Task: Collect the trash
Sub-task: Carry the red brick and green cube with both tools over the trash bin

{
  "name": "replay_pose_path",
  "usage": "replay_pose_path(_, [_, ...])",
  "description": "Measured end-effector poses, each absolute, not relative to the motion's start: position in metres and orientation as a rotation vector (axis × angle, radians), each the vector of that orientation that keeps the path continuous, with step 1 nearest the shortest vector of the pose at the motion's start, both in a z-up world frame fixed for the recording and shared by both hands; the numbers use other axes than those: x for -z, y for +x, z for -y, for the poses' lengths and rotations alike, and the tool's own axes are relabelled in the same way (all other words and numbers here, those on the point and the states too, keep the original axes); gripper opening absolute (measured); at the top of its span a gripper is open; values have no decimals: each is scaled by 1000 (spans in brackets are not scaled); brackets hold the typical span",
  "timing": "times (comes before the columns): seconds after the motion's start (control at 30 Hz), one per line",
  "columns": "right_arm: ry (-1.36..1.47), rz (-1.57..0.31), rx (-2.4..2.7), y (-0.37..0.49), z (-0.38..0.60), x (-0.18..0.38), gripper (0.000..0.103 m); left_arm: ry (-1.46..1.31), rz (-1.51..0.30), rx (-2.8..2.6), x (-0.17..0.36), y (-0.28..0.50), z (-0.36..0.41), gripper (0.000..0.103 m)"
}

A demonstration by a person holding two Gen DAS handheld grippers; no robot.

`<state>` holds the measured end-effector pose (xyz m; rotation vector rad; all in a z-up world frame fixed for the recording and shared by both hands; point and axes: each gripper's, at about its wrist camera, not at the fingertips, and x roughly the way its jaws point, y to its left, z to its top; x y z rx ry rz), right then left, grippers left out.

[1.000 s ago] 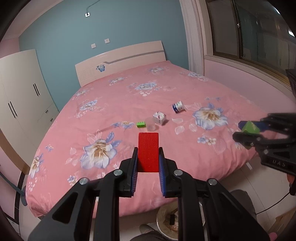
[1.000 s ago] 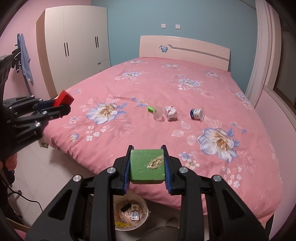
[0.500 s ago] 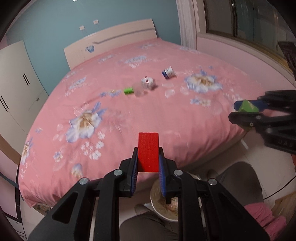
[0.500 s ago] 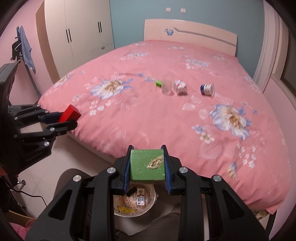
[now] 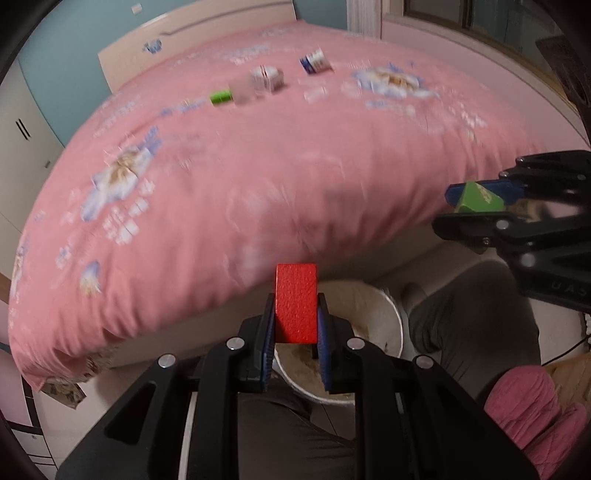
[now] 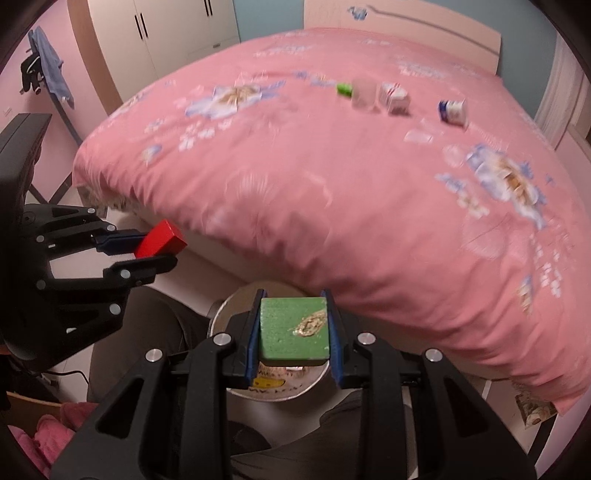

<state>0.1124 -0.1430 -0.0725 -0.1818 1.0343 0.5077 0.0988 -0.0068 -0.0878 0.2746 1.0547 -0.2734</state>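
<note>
My left gripper [image 5: 296,314] is shut on a red block [image 5: 296,302], held above a white trash bin [image 5: 376,314] on the floor by the bed. In the right wrist view that gripper [image 6: 155,247] and its red block [image 6: 160,239] show at the left. My right gripper [image 6: 294,328] is shut on a green block [image 6: 293,328] with a tan smear, over the bin [image 6: 273,389]. The left wrist view has it at the right edge [image 5: 461,206]. On the pink bedspread lie a small green piece [image 5: 221,97], a clear cup [image 5: 242,91], a small carton [image 5: 267,77] and a blue-white cup [image 5: 314,62].
The pink floral bed [image 6: 332,177] fills the view beyond the bin. A person's grey-trousered legs [image 5: 476,332] and a pink slipper [image 5: 532,410] flank the bin. White wardrobes [image 6: 177,29] stand at the back left; a window sill [image 5: 480,44] runs along the right.
Both grippers have sunk and tipped downward, still clamped on their blocks. The bed has slid up in both views and the bin now lies right under the fingers.
</note>
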Motion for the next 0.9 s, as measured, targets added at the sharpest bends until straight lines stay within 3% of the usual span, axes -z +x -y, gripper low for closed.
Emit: replay_pose_path(0.9, [-236, -1439, -553, 115, 102, 267, 31, 198, -1459, 330, 273, 118, 5, 22])
